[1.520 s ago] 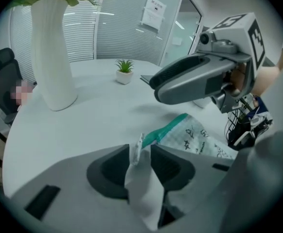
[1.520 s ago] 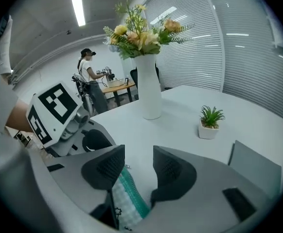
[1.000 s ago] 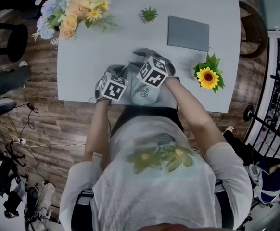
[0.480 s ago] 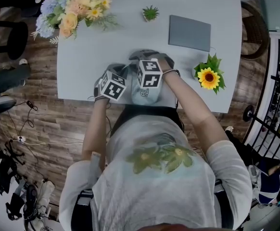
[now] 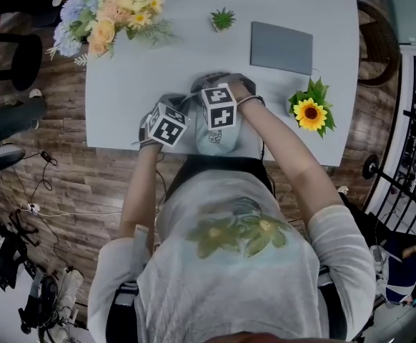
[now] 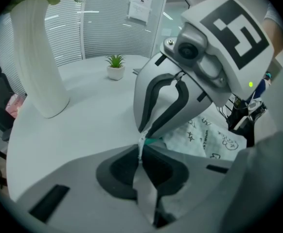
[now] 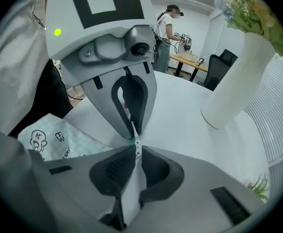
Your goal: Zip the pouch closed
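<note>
Right gripper (image 7: 134,152), its jaws just drawn in, pinches the zipper pull (image 7: 136,141). Left gripper (image 6: 142,152) clamps one end of the pouch (image 5: 219,138) at the table's (image 5: 122,84) near edge. The step likely needs that end held taut and a straight rightward draw. Bare tabletop lies beyond, with a sunflower (image 5: 310,115) at right.

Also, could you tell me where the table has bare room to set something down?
Bare table lies between the bouquet and the near left corner, and in the middle between the small potted plant, the grey pad and the pouch. The near edge around the pouch is crowded, and the sunflower fills the near right corner.
</note>
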A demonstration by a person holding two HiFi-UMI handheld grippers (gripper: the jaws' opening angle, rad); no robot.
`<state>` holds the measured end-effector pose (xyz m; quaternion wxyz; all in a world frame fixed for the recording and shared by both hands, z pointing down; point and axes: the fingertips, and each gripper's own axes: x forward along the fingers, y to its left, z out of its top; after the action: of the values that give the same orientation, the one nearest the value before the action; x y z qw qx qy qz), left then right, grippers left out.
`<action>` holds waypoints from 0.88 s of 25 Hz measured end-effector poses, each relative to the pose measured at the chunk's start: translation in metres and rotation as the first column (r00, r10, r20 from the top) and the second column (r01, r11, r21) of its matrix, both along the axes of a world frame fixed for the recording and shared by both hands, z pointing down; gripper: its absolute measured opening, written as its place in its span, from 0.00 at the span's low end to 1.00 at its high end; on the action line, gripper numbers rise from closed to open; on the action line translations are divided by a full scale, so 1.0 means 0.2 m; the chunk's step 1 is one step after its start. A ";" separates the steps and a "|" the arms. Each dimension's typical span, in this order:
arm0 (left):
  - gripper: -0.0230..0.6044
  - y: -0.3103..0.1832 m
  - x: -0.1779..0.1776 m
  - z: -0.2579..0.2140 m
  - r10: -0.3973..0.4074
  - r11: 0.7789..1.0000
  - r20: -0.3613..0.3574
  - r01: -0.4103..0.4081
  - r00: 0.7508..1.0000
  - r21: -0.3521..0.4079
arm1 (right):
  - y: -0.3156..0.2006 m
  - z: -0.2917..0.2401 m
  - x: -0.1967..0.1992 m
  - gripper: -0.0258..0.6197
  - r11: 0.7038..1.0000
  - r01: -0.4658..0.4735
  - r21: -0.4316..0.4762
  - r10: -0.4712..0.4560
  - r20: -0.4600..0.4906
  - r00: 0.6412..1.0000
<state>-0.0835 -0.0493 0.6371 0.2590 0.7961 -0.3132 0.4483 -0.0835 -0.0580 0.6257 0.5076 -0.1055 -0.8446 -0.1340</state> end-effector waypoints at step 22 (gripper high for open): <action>0.08 -0.01 0.00 0.01 -0.062 0.994 0.034 0.065 0.997 -0.084 | -0.01 0.00 0.01 0.07 0.995 0.043 -0.086 -0.047 -0.049 0.998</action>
<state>-0.0827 -0.0523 0.6401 0.3017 0.7669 -0.3230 0.4652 -0.0814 -0.0605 0.6258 0.5211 -0.1494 -0.8336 -0.1064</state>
